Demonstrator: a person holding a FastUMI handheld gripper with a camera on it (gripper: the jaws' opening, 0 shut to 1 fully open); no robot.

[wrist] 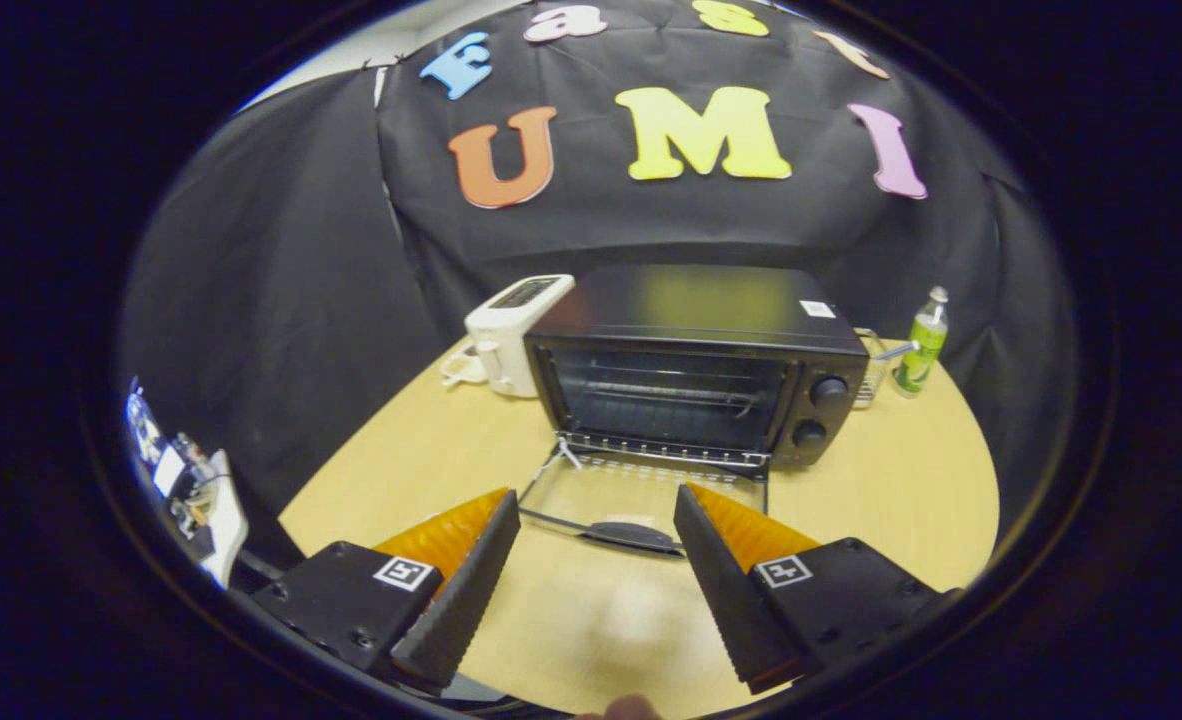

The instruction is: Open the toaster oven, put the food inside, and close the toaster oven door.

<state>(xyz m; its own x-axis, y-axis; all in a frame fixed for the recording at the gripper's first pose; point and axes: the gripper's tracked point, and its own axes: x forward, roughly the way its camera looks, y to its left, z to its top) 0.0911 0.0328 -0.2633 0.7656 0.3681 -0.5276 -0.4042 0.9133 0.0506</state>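
Claw (596,540) wide, empty, just short of toaster oven (696,365); dropped door (641,490) ahead — risk: clipping door handle (631,537), shoving oven back.

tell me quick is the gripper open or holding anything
gripper: open, holding nothing; the oven door lies folded down just ahead of its fingers.

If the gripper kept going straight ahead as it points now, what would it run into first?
Probably the handle of the folded-down glass door, which lies just ahead between the open jaws of the gripper. Beyond it is the toaster oven cavity. Depth is uncertain; it might pass above the door.
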